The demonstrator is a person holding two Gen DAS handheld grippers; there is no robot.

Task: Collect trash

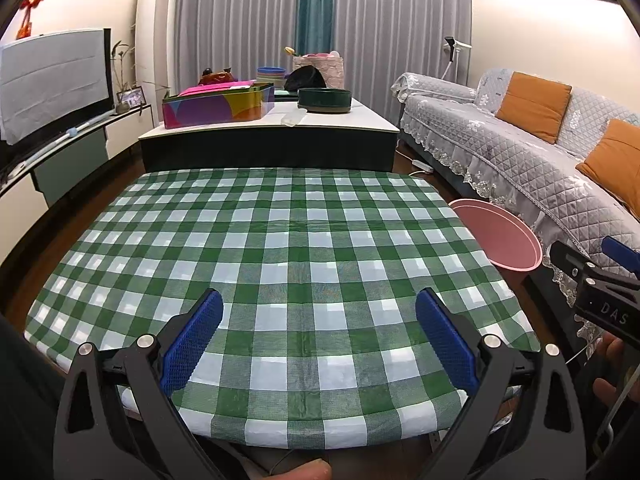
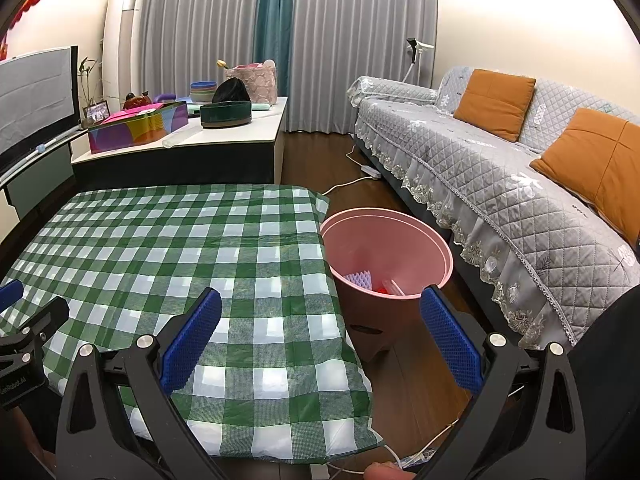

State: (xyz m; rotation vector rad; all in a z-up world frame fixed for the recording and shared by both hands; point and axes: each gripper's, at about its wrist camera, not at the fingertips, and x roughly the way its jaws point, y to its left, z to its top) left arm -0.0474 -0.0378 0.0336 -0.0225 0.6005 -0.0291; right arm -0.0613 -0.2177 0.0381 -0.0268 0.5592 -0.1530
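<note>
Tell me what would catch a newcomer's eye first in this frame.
The green-and-white checked tablecloth fills the foreground, with nothing lying on it. Next comes the pink bin on the floor by the table's right edge, holding a few scraps, among them a white ridged piece. Both the left gripper and the right gripper hang over the scene with jaws wide open and empty.

one pink bin [image 2: 386, 256] beside one green checked table [image 2: 160, 248], two orange cushions [image 2: 494, 102] on one grey sofa [image 2: 500, 184] beyond the bin, two grippers: left gripper [image 1: 319, 338], right gripper [image 2: 321, 338].
</note>
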